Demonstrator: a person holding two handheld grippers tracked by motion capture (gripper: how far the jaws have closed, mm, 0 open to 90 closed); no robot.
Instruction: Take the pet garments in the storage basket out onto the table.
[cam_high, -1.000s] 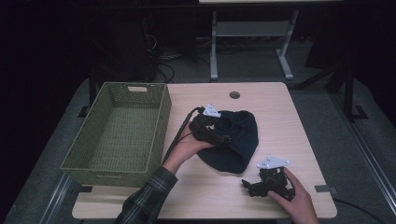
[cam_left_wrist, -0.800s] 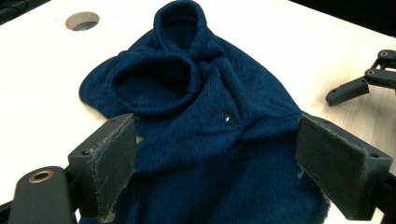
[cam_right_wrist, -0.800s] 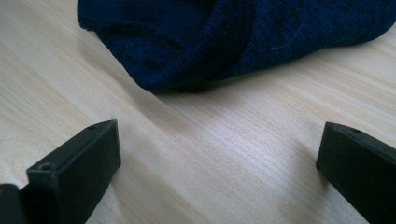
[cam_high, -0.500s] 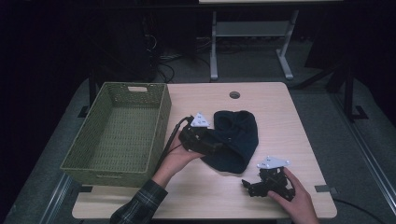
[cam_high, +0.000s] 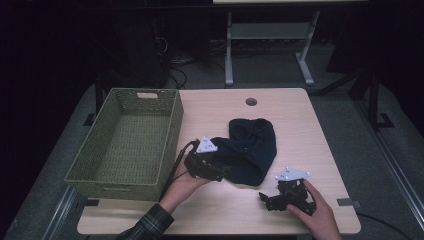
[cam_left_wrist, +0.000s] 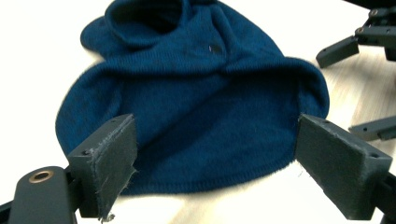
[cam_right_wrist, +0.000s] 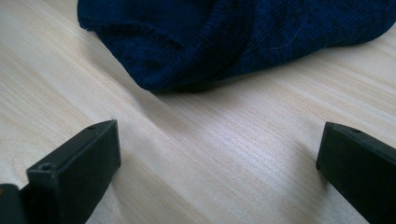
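A dark blue knitted garment (cam_high: 250, 150) lies crumpled in the middle of the wooden table (cam_high: 325, 145). My left gripper (cam_high: 220, 172) sits at its left edge, open. In the left gripper view the blue garment (cam_left_wrist: 201, 102) lies just beyond and between the two spread pads (cam_left_wrist: 112, 158), its hem nearest me. My right gripper (cam_high: 265, 199) rests open on the table near the front edge, right of the garment. Over bare wood in the right gripper view the garment (cam_right_wrist: 233, 37) lies ahead, beyond the wide-apart pads (cam_right_wrist: 79, 163).
A green woven basket (cam_high: 127, 145) stands empty at the table's left side, close to my left hand. A round cable hole (cam_high: 251, 102) sits near the far edge. Bare wood lies right of the garment. The other gripper's jaws (cam_left_wrist: 355, 42) appear at the upper right of the left gripper view.
My left gripper has drawn back toward me and to the left, off the top of the garment to its near left edge. The right gripper has stayed put.
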